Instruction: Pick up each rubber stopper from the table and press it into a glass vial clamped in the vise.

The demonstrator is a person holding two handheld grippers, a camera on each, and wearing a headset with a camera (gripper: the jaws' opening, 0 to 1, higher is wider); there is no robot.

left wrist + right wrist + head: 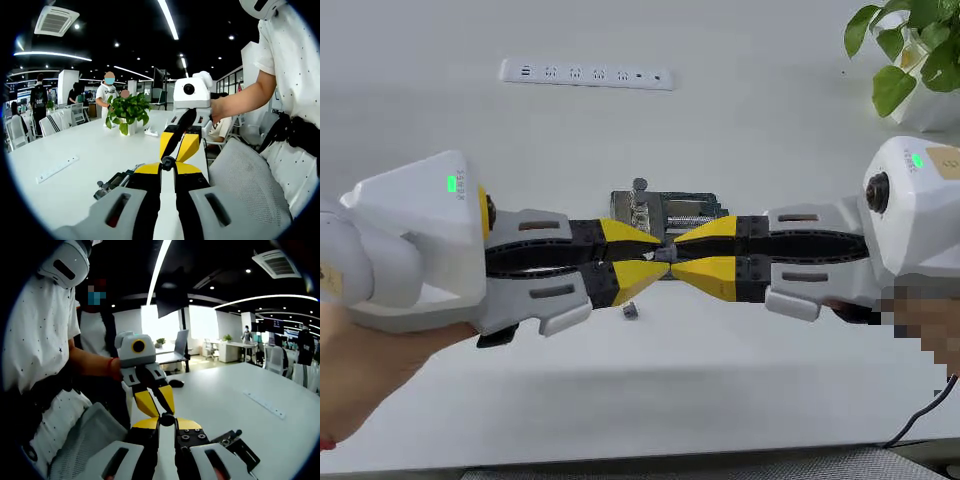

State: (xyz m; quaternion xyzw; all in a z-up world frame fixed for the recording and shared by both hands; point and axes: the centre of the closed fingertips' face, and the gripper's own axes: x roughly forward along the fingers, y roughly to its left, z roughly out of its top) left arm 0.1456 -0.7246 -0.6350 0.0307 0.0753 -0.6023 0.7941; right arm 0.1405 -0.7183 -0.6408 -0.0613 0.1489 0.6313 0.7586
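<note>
You are holding the left tool and the right tool tip to tip above the vise. Both are clenching on one dark rubber stopper pinched between them. A second stopper is lying on the bench, just in front of the vise.
</note>
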